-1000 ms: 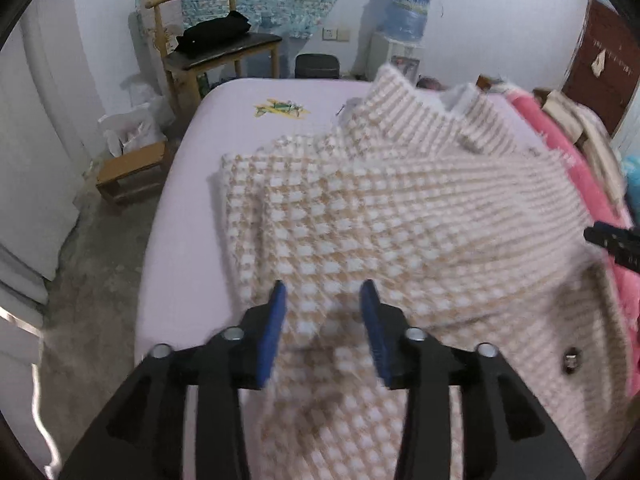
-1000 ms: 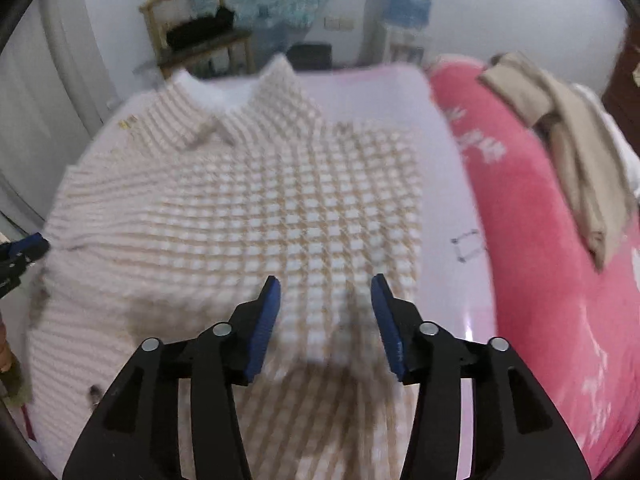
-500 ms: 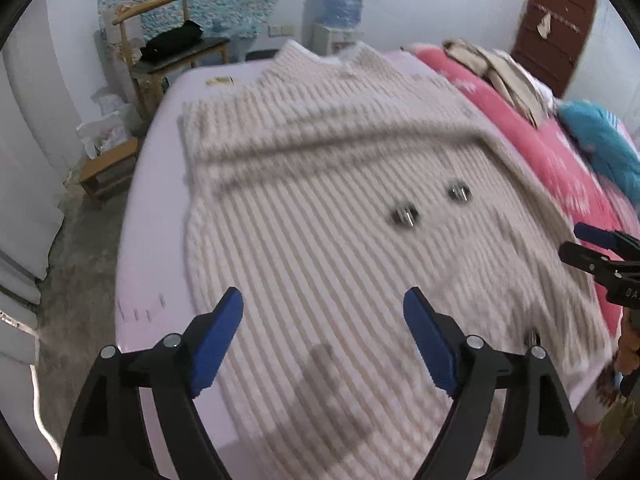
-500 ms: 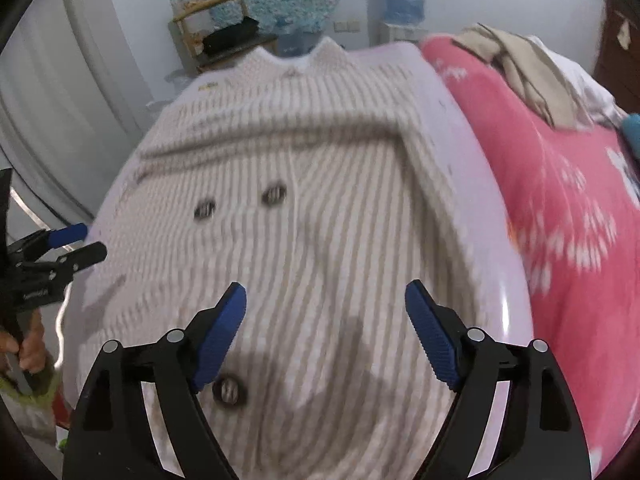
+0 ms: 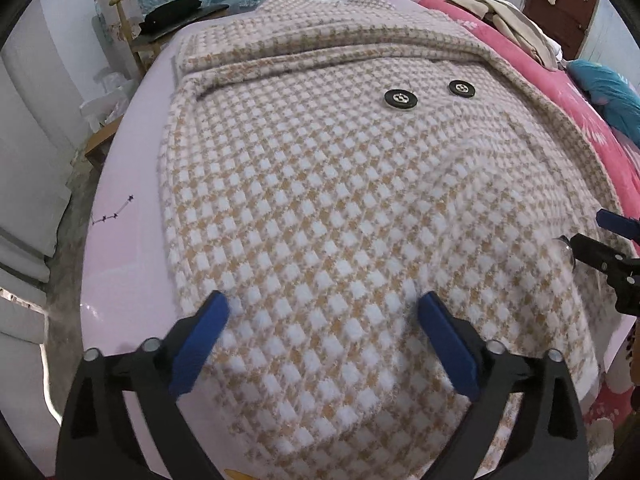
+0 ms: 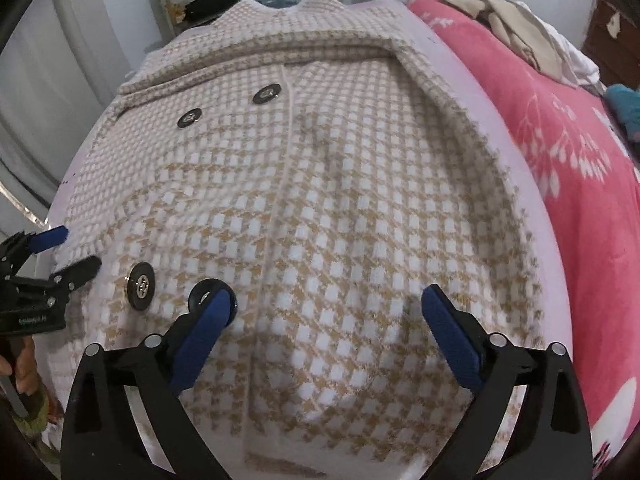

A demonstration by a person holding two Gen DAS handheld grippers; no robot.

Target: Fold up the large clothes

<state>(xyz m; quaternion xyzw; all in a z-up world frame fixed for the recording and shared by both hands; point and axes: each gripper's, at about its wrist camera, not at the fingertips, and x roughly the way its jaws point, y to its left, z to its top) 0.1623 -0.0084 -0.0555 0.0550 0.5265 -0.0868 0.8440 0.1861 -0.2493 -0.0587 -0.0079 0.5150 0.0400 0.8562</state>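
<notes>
Both hands tilted over coat

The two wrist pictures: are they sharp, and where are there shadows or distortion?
Left wrist view: the houndstooth coat looks sharp around its upper buttons, softer near the fingers; fisheye bulges the lavender bed. Right wrist view: mostly sharp, soft dim shadows on the coat before the fingers; the pink blanket curves at the edge.

coat on bed | blanket right | chair behind
</notes>
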